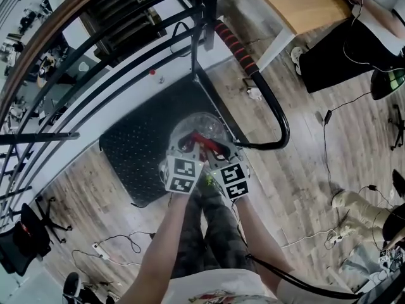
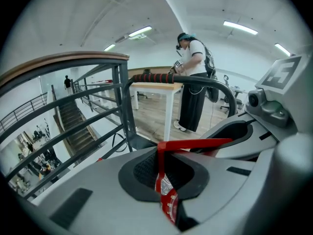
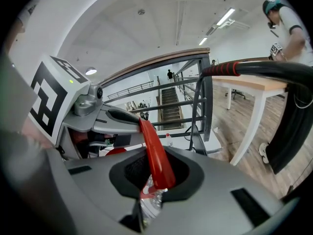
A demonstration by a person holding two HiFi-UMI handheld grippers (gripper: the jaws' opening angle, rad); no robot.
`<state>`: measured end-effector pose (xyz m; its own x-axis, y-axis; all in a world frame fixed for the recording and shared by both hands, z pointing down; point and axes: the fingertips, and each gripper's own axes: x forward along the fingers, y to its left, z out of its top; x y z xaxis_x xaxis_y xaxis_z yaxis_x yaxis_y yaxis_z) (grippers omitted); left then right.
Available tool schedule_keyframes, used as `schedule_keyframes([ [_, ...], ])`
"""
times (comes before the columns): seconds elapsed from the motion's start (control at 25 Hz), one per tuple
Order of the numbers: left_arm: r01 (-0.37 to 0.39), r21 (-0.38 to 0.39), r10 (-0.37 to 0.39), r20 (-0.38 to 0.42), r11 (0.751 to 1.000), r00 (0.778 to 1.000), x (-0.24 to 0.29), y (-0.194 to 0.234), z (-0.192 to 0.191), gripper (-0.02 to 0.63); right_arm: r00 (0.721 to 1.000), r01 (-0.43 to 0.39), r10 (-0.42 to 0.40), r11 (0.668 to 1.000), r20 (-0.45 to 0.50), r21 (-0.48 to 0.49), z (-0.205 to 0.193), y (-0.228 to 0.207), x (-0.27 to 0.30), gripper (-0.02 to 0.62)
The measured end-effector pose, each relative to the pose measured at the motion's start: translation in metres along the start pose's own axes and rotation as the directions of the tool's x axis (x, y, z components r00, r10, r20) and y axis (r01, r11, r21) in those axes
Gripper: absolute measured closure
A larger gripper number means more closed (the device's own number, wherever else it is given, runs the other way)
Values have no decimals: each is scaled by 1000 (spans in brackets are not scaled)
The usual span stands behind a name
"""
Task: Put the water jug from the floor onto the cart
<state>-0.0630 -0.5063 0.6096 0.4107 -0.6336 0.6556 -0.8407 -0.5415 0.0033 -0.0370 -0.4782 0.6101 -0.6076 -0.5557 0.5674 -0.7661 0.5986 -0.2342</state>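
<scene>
Head view: the water jug (image 1: pixel 202 126) sits at frame centre over the cart's black deck (image 1: pixel 142 154); contact cannot be told. The left gripper (image 1: pixel 192 145) and right gripper (image 1: pixel 213 149) meet at its red handle (image 1: pixel 204 141).

Left gripper view: jaws clamped on the handle. A person (image 2: pixel 193 82) stands by a table (image 2: pixel 151 86), upper centre.

Right gripper view: jaws likewise clamped on the handle. Clear jug plastic shows below, and a staircase (image 3: pixel 170 106) beyond.
</scene>
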Motion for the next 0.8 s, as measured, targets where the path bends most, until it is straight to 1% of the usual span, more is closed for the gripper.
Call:
schedule_keyframes([
  [0.4, 22, -14, -22, -25, 1000, 999, 23, -3, -11, 591, 1000, -2, 3, 1000, -30, 8, -15, -16, 12, 549],
  [0.64, 2, -19, -2, -27, 1000, 1000, 34, 2, -11, 591, 1000, -11, 11, 1000, -13, 23, -15, -25, 21, 549],
  [0.8, 5, -24, -5, -18, 1000, 1000, 43, 8, -7, 589, 1000, -8, 8, 1000, -27, 4, -13, -32, 28, 549],
])
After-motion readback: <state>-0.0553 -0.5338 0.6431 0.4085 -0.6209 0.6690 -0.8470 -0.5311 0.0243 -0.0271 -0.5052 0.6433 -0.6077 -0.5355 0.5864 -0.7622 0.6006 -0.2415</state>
